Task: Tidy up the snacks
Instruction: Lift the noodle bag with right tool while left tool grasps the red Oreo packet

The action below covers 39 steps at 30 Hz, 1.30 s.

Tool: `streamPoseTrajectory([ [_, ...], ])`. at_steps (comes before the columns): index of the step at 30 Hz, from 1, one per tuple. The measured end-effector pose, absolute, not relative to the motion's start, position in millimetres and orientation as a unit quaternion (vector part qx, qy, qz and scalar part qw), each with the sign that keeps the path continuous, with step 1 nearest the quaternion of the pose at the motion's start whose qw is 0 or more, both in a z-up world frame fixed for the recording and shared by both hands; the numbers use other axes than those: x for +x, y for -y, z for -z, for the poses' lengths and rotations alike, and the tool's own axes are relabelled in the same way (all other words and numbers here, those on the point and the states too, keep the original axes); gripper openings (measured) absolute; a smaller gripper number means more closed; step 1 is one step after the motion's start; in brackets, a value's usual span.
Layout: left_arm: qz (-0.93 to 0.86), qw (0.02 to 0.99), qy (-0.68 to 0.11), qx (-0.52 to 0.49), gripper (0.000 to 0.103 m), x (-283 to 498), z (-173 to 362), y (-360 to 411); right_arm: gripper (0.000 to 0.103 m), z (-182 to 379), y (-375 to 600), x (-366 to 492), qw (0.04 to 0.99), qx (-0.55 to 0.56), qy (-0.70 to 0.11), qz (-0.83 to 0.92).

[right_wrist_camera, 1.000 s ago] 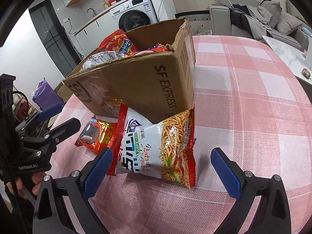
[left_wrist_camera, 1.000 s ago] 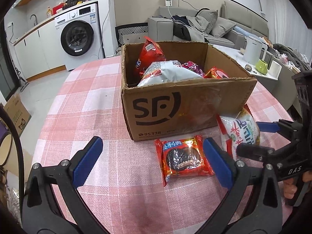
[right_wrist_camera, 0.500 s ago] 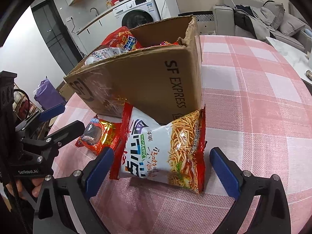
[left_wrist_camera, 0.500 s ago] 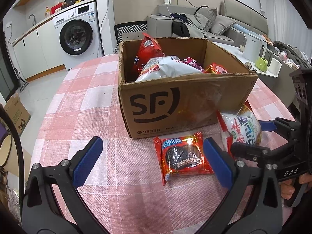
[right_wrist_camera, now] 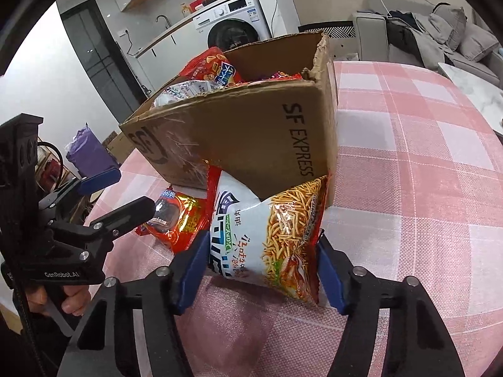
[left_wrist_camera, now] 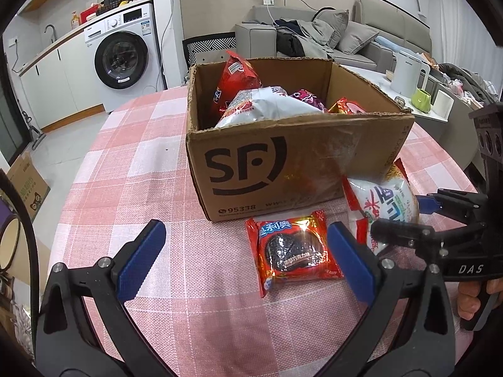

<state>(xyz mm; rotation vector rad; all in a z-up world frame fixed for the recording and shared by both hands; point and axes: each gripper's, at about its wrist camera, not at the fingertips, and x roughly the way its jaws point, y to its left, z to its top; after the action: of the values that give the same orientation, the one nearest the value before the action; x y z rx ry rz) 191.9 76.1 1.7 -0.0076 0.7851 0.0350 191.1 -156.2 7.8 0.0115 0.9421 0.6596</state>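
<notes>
The right hand-held gripper (right_wrist_camera: 262,270) has closed in from a wide spread and now pinches the noodle snack bag (right_wrist_camera: 267,232), which leans against the box (right_wrist_camera: 251,138) on the counter (right_wrist_camera: 424,188). That bag looks ready to lift into the box. The left hand-held gripper (left_wrist_camera: 242,257) stays spread beside the cookie packet (left_wrist_camera: 292,248).

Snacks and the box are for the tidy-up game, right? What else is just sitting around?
Part of the job:
- cardboard box
- noodle snack bag, pinched by the right gripper
- cookie packet, before the open left gripper
- snacks already inside

Just lying about:
- washing machine
- sofa
- white kettle
- green cup
</notes>
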Motion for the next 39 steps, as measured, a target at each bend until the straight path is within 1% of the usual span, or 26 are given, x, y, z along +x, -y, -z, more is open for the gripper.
streamPoseTrajectory([
  [7,-0.017,0.923,-0.384,-0.003,0.102,192,0,-77,0.058,-16,158,185,0.841,0.003,-0.433,-0.324],
  [20,-0.005,0.918,-0.397,-0.012,0.102,196,9,-76,0.057,-58,175,170,0.861,0.010,-0.384,-0.334],
  [30,0.015,0.906,-0.423,-0.026,0.101,207,30,-66,0.057,-66,178,166,0.864,0.013,-0.378,-0.333],
  [31,0.017,0.905,-0.424,-0.025,0.100,208,32,-65,0.057,-66,179,167,0.864,0.013,-0.378,-0.333],
  [33,0.023,0.904,-0.426,-0.023,0.092,209,35,-63,0.057,-67,179,166,0.864,0.014,-0.377,-0.333],
  [34,0.027,0.903,-0.428,-0.020,0.090,210,36,-61,0.057,-67,180,166,0.864,0.014,-0.377,-0.333],
  [37,0.035,0.902,-0.430,-0.012,0.079,210,39,-55,0.057,-68,180,166,0.865,0.016,-0.376,-0.332],
  [38,0.038,0.902,-0.430,-0.011,0.074,209,40,-53,0.057,-68,180,167,0.865,0.015,-0.376,-0.333],
  [39,0.042,0.901,-0.432,-0.009,0.066,209,41,-52,0.057,-68,180,167,0.865,0.016,-0.376,-0.333],
])
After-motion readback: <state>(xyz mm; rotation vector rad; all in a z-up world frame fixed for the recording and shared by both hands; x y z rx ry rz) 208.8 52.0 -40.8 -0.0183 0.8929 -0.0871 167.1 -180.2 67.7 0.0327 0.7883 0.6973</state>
